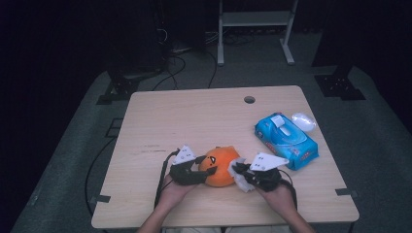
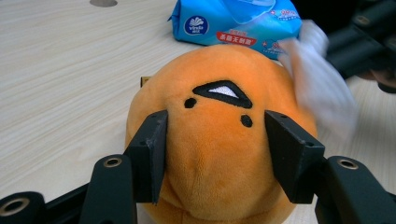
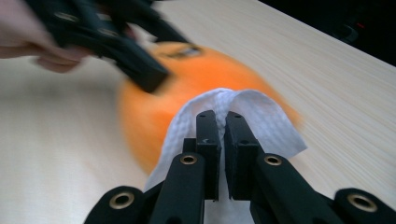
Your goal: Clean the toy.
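An orange plush toy [image 1: 219, 166] with a stitched face sits near the front edge of the table [image 1: 194, 116], between the two hands. The left gripper [image 1: 194, 167] has its fingers [image 2: 149, 154] partly closed around the toy's sides, and in the left gripper view the pads press into the soft fabric on both flanks, so the toy is held in place. The right gripper [image 1: 245, 174] has its fingers [image 3: 209, 140] almost fully closed on a folded white wipe [image 3: 233, 112], which bulges out past the tips and lies against the toy's right side. A blue pack of wipes [image 1: 286, 140] lies on the table to the right, well apart from the toy, with a small clear cap-like thing [image 1: 303, 121] just behind it. The step in hand looks like wiping the toy clean while the other hand steadies it. To do that well, the left grip should be firm enough to stop the toy rolling under the rubbing but not so hard that the plush buckles and hides the surface being cleaned. The wipe should meet the toy with its folded pad, not with the hard tips, so the right hand is best angled to lay the cloth flat and drawn in short strokes away from the left fingers. Turning the toy a little in the left hold would bring fresh areas, including the face, within reach. The main risk is the wipe slipping out of the pinch as it drags on the fabric.
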`<action>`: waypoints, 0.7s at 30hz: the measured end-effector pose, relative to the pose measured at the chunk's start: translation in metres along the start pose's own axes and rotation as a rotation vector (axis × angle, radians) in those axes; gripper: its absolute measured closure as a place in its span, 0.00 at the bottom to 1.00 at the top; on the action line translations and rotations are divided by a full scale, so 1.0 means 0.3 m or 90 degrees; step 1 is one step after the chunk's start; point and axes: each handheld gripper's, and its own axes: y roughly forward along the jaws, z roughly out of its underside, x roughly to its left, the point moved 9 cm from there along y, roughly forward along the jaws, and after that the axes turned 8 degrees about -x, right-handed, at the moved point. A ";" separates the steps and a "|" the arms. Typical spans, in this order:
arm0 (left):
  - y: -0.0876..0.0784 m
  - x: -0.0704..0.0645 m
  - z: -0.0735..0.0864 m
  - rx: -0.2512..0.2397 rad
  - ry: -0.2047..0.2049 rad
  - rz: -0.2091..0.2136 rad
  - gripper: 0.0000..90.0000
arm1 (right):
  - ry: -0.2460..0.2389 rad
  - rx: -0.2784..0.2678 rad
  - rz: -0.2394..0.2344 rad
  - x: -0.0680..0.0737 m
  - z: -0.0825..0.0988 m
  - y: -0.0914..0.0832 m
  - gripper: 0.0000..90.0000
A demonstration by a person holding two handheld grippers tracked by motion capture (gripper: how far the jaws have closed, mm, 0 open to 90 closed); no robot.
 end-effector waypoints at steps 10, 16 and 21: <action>0.004 -0.015 0.003 0.005 0.027 0.000 0.47 | -0.014 0.004 -0.054 0.083 -0.008 0.031 0.94; 0.007 -0.046 0.001 0.008 0.075 0.011 0.46 | 0.070 -0.013 -0.002 -0.049 0.021 -0.003 0.94; 0.002 -0.034 -0.010 0.004 0.078 -0.023 0.14 | 0.097 -0.004 -0.005 -0.066 0.053 0.006 0.94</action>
